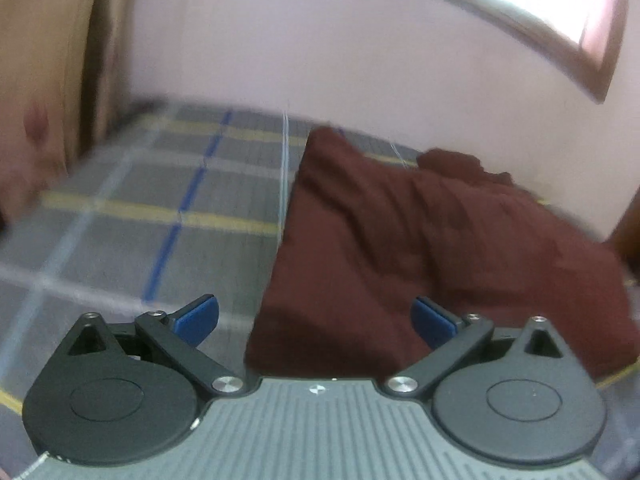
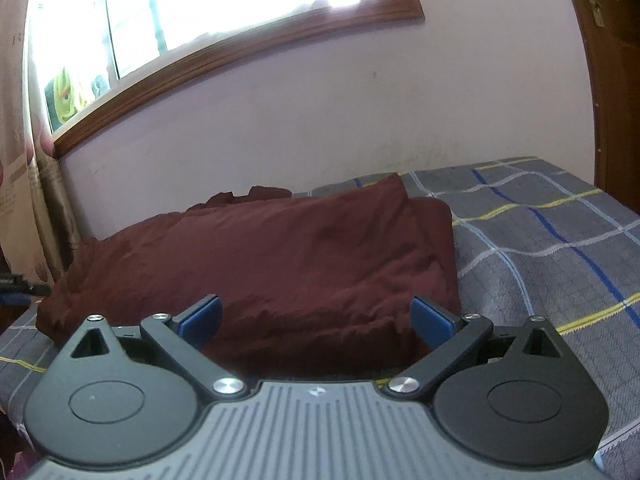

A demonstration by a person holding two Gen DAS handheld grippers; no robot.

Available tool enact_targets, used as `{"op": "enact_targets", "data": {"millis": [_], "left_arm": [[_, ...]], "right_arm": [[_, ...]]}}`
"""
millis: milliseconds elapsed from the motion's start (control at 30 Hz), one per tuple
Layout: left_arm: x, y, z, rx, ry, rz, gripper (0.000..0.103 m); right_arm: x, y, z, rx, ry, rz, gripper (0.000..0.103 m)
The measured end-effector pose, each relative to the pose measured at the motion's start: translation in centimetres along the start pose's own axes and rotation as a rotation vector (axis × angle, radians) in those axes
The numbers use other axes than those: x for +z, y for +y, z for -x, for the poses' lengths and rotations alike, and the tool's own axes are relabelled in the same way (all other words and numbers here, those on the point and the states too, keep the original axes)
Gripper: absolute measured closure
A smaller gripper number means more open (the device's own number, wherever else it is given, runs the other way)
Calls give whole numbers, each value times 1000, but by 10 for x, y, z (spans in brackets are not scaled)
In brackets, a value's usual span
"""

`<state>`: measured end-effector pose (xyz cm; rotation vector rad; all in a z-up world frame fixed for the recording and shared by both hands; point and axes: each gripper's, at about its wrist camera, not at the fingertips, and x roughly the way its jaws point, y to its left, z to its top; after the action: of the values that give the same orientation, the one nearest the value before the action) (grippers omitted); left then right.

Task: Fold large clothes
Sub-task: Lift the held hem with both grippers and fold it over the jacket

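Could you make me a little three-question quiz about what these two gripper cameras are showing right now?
1. True or false: the left gripper is clamped on the maroon garment.
2. What does the garment rest on?
A. a wooden floor
B. a grey checked bedspread
C. a chair
3. Fill in: in the right wrist view, the right gripper has its jaws ____, with the garment lying beyond them, below the window.

Key
1. False: the left jaws stand apart, holding nothing.
2. B
3. open
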<state>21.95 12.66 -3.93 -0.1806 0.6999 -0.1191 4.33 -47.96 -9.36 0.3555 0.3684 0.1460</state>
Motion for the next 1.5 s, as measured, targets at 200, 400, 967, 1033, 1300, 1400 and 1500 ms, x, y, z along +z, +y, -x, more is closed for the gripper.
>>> {"op": "enact_targets", "data": {"millis": [200,400,967,1033,1300,1400,1500], "left_arm": [[-11,30,-20,-154,52,90,5],[-11,29,-46,-231,74,131,20],[-11,3,-16,-127,-101,174,63],[-11,8,-20,-136,-91,175,60],[-7,17,-43,-242,37,235,12],[-11,17,-50,-276,44,258,17],[-12,26,-50,-280,17,332,52]], "right_arm": [[-3,0,-2,5,17,-21,2],[-4,6,-4,0,26,8,2],[29,-66,-33,-60,30,-167,2],[31,-69,-38,-53,32,-172,2],[24,-66,-62,-35,70,-178,2],[24,-59,-59,-31,51,-172,2],[27,-44,-53,-49,29,-114,2]]}}
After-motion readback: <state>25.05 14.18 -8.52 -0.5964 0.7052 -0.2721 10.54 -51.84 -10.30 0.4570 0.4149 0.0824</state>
